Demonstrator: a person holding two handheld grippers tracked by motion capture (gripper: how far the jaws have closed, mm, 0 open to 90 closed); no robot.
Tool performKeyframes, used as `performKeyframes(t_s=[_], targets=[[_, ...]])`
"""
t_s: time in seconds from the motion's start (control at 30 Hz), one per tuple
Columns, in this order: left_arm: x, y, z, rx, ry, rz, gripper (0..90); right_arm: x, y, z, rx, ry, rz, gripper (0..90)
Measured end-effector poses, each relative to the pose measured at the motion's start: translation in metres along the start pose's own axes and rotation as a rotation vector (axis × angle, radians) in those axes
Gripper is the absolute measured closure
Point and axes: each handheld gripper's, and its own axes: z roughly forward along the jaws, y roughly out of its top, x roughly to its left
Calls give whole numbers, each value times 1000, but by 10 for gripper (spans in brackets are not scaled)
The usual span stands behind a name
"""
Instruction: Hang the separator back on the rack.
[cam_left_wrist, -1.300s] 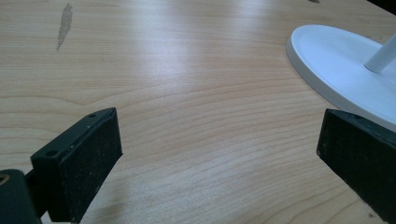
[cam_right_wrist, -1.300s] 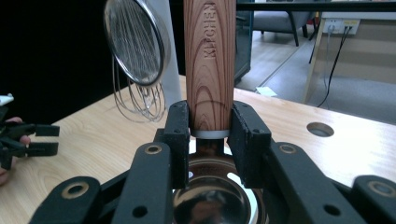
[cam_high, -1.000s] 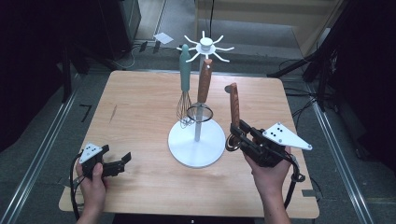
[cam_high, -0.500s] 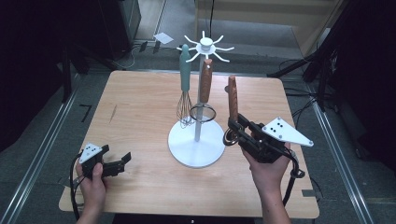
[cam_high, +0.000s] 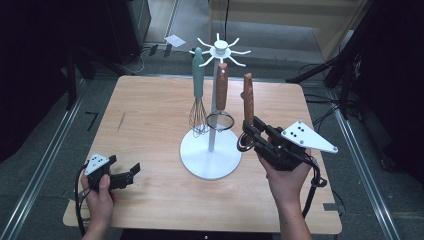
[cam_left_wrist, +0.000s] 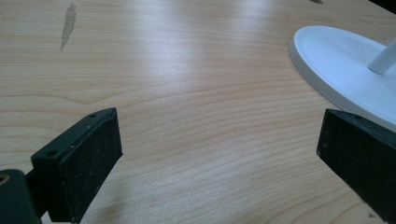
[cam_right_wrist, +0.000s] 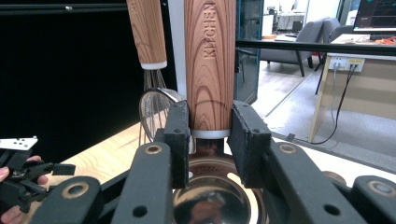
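A white utensil stand (cam_high: 210, 159) with hook arms at its top stands mid-table. From it hang a teal-handled whisk (cam_high: 198, 75) and a wood-handled wire strainer (cam_high: 221, 89). My right gripper (cam_high: 250, 132) is just right of the stand's base, shut on a wood-handled utensil (cam_high: 248, 100) held upright. In the right gripper view the right gripper (cam_right_wrist: 209, 135) clamps the utensil's handle (cam_right_wrist: 210, 56) just above its metal collar, with a shiny metal bowl below. My left gripper (cam_high: 127, 172) rests at the table's front left, open and with nothing in it. In the left gripper view the left gripper (cam_left_wrist: 219, 149) faces bare wood.
The stand's round base (cam_left_wrist: 336, 65) lies ahead and to the right of my left gripper. The wooden table (cam_high: 145, 115) ends at metal rails on the floor at both sides. Cables trail from both grippers over the front edge.
The right gripper has lifted the wood-handled utensil a little and brought it slightly closer to the stand. The left gripper has stayed put.
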Motion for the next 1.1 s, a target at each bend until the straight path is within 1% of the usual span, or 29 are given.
performKeyframes(t_s=[0.43, 0.6, 0.73, 0.8, 0.9, 1.1], targets=[[0, 0, 0, -3, -1, -6, 3, 2, 6, 2, -31, -4, 4, 717], [0, 0, 0, -3, -2, -7, 3, 3, 11, 1, -52, -4, -1, 717], [0, 0, 0, -3, -2, -6, 3, 5, 13, 1, -61, 1, 9, 717], [0, 0, 0, -3, -2, -6, 3, 6, 13, 1, -68, -1, 3, 717], [1, 0, 0, -5, -5, -8, 3, 6, 14, 1, -72, 1, 6, 717], [1, 0, 0, -3, -6, -7, 3, 7, 17, 2, -65, 0, -5, 717]])
